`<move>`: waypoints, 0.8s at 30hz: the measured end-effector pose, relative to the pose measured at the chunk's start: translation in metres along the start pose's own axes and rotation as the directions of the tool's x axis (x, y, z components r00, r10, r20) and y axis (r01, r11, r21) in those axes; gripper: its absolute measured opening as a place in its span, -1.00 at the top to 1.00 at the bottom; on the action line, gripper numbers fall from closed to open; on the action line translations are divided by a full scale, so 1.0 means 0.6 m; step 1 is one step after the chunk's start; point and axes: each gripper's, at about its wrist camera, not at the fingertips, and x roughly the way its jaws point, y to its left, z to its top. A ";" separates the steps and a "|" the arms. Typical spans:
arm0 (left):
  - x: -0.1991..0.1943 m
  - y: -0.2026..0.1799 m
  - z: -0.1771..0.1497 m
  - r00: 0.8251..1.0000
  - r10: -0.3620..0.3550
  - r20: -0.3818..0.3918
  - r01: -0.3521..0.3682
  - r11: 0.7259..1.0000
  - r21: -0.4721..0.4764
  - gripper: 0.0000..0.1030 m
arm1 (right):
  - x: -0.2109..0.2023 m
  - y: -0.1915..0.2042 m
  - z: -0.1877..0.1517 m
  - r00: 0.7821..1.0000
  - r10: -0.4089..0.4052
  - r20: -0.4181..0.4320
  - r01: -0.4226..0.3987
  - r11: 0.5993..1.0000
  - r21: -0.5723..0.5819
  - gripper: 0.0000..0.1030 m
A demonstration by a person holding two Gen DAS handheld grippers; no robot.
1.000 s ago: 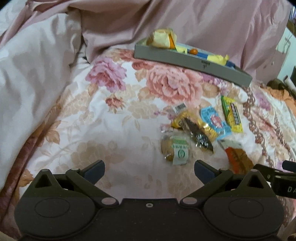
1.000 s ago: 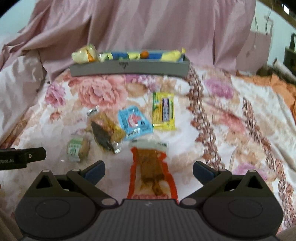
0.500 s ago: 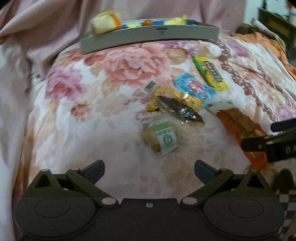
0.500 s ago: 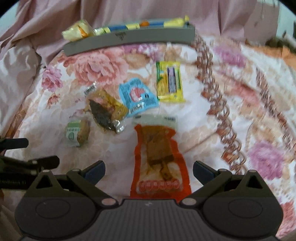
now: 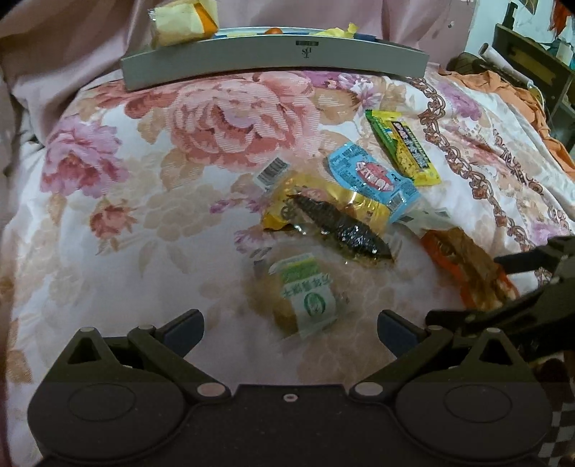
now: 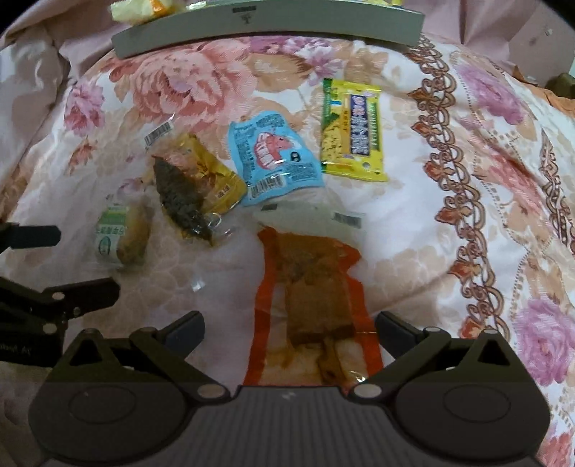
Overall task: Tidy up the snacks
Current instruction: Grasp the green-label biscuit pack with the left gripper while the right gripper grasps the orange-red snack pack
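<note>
Five wrapped snacks lie loose on the floral bedspread [image 6: 449, 151]. The small cake in a green-and-white wrapper [image 5: 305, 294] sits nearest the left gripper [image 5: 289, 325], directly ahead of the gap between its fingers; both jaws stand wide apart with nothing between them. The orange-edged clear pouch holding brown pieces [image 6: 312, 301] lies lengthwise in front of the right gripper [image 6: 289, 325], its near end reaching between that gripper's spread, empty jaws. Beyond the cake, the yellow packet with a dark dried piece [image 5: 330, 215] lies tilted, its far edge overlapped by the light blue packet [image 5: 370, 176]. The yellow-and-green bar wrapper [image 5: 402, 147] lies just beside the blue packet, on the side toward the chain-pattern border of the bedspread. In the right wrist view the same order reads, left to right: cake [image 6: 120, 233], yellow packet with dark piece [image 6: 194, 183], blue packet [image 6: 273, 154], bar wrapper [image 6: 352, 129]. At the far end of the bedspread stands a long grey tray [image 5: 273, 64], its front wall facing the grippers; a pale yellow wrapped item [image 5: 179, 21] sits at its left end, and further yellow, orange and blue items show above the rim, too small to identify. Pink bedding [image 5: 72, 46] is bunched behind and to the left of the tray. Each gripper's fingers appear at the edge of the other's view, both open.
</note>
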 end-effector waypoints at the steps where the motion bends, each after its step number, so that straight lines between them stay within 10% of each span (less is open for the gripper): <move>1: 0.005 0.001 0.003 1.000 -0.005 0.000 0.005 1.000 -0.005 -0.98 | 0.002 0.004 -0.002 1.000 -0.013 -0.002 0.013 1.000 -0.003 -1.00; 24: 0.014 0.015 0.011 0.999 -0.017 0.038 0.019 0.998 -0.059 -0.64 | -0.010 0.026 -0.016 0.995 0.008 0.096 -0.003 0.999 -0.049 -0.48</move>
